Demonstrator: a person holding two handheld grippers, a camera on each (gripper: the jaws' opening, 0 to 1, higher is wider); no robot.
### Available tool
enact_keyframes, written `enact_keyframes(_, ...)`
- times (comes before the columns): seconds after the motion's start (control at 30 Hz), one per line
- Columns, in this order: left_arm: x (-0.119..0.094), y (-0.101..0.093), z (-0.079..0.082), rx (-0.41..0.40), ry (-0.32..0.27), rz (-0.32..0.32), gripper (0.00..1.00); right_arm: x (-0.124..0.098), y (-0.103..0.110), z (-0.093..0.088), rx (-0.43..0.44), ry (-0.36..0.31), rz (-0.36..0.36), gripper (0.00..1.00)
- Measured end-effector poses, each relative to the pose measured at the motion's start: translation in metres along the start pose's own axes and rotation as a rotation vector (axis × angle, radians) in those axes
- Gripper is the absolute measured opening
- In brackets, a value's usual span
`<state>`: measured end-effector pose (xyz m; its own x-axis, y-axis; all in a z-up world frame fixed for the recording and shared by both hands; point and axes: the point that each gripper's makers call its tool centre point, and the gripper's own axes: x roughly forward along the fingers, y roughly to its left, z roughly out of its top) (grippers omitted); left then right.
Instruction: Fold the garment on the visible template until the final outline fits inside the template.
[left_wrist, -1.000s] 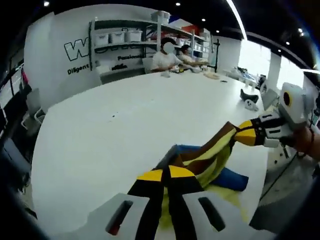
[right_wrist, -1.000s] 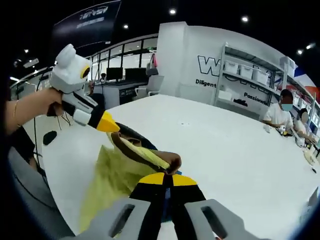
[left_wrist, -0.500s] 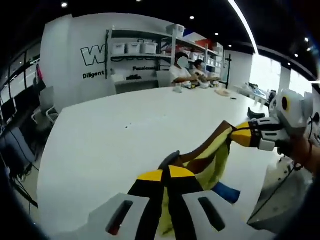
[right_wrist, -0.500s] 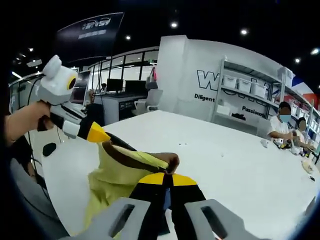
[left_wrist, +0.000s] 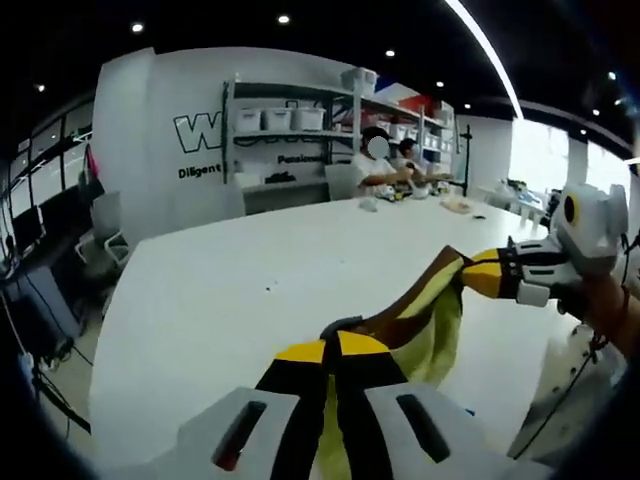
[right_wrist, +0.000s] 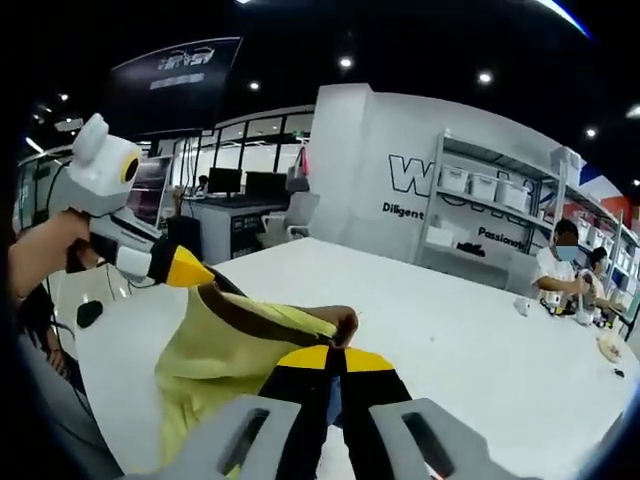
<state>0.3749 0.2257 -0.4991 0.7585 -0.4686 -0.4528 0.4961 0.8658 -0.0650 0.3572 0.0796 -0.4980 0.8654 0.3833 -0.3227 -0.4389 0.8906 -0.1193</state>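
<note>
Above table (left_wrist: 230, 300), garment (left_wrist: 420, 320) now lifted higher, both grippers still clamped

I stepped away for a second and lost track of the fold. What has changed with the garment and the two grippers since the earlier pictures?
The garment has been lifted: a second ago its blue part lay on the white table, and now the yellow and brown cloth hangs between the left gripper and the right gripper with the blue out of sight. Nothing was let go: both grippers stay shut on the garment's edge, as before.
</note>
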Motion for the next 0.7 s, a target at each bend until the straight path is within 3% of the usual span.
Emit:
enact_keyframes(0.23, 0.002, -0.002, 0.024, 0.018, -0.044, 0.007, 0.01, 0.005, -0.015, 0.023, -0.007, -0.027, -0.024, 0.0)
enact_keyframes(0.4, 0.01, 0.007, 0.052, 0.052, -0.079, 0.055, 0.01, 0.017, -0.027, 0.044, -0.033, -0.05, -0.035, 0.0)
enact_keyframes(0.53, 0.02, 0.022, 0.067, 0.012, -0.078, 0.099, 0.01, 0.034, -0.035, 0.063, -0.064, -0.063, -0.033, 0.0)
enact_keyframes(0.67, 0.004, 0.017, 0.098, 0.032, -0.146, 0.103, 0.01, 0.023, -0.042, 0.095, -0.085, -0.139, -0.052, 0.0)
enact_keyframes(0.7, 0.003, 0.016, 0.1, 0.033, -0.148, 0.102, 0.01, 0.022, -0.042, 0.097, -0.087, -0.145, -0.054, 0.0)
